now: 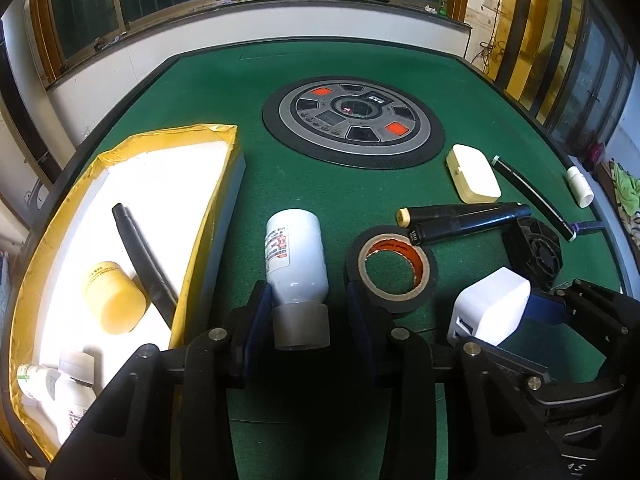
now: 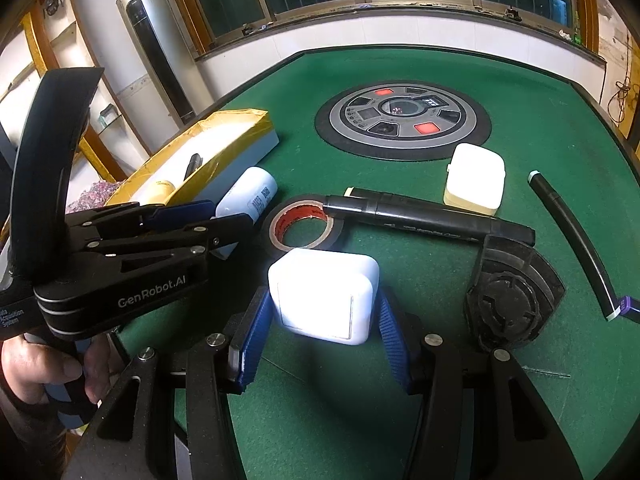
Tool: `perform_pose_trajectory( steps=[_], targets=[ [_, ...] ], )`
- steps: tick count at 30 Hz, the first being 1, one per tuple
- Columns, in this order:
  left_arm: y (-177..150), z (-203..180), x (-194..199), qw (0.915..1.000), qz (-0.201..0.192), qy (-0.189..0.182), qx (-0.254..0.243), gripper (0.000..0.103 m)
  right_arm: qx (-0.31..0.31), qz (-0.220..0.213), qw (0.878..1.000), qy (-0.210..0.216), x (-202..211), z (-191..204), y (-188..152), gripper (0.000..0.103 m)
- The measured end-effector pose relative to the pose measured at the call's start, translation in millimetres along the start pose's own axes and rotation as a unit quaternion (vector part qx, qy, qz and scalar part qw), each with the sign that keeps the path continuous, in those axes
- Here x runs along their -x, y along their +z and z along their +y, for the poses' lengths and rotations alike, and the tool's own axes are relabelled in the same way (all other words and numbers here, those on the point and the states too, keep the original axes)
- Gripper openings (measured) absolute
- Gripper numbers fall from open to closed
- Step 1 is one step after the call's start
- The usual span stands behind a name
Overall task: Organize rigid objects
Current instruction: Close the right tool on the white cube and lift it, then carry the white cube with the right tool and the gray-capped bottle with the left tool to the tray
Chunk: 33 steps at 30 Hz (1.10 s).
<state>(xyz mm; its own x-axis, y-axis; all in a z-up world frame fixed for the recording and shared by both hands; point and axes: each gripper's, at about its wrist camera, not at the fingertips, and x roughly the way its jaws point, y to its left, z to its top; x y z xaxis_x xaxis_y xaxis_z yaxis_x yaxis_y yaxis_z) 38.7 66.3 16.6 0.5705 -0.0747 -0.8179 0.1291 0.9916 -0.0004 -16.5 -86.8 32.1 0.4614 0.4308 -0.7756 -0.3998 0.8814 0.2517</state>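
A white bottle (image 1: pixel 296 248) with a clear cap lies on the green felt, cap toward me. My left gripper (image 1: pixel 308 296) straddles its neck. The left pad touches the bottle, a gap shows beside the right pad, and the jaws stand open. A white charger cube (image 2: pixel 324 300) sits between the blue pads of my right gripper (image 2: pixel 323 304), which is shut on it with a pad on each side. The charger (image 1: pixel 492 308) and the right gripper (image 1: pixel 520 312) also show at lower right in the left wrist view. The yellow-rimmed white tray (image 1: pixel 212 208) lies to the left.
The tray holds a yellow jar (image 1: pixel 116 300), a black marker (image 1: pixel 140 256) and white bottles (image 1: pixel 68 396). On the felt lie a black tape roll (image 1: pixel 394 268), black markers (image 1: pixel 464 218), a cream box (image 1: pixel 474 178), a black tube (image 1: pixel 532 196) and a black fan part (image 1: pixel 534 252). A round control panel (image 1: pixel 352 120) sits mid-table.
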Motion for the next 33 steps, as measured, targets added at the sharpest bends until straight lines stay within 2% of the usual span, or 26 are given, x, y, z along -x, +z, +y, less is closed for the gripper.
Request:
perform_pose_trajectory(
  steps=[11,15,21,23,27,33],
  targets=[
    [9,1,-17,0.9996,0.008,0.026,-0.001,0.037,0.000,-0.003,1.000,-0.002,2,3,-2,0.048],
    [5,0,-14,0.9996,0.008,0.028,-0.007,0.034,0.002,-0.004,1.000,-0.003,3,3,-3,0.048],
    [-20,-11,6,0.9994,0.026,-0.001,-0.021,0.033,0.005,-0.007,1.000,-0.001,7,0,-7,0.048],
    [-35,-14,17,0.9990,0.031,-0.023,-0.024,0.033,0.006,-0.010,1.000,0.000,11,-2,-9,0.048],
    [-58,-22,33,0.9983,0.034,-0.035,-0.033,0.033,0.008,-0.016,1.000,-0.003,18,-4,-12,0.048],
    [-55,-25,30,0.9987,0.030,-0.033,-0.026,0.034,0.014,-0.015,1.000,-0.003,22,-3,-15,0.048]
  ],
)
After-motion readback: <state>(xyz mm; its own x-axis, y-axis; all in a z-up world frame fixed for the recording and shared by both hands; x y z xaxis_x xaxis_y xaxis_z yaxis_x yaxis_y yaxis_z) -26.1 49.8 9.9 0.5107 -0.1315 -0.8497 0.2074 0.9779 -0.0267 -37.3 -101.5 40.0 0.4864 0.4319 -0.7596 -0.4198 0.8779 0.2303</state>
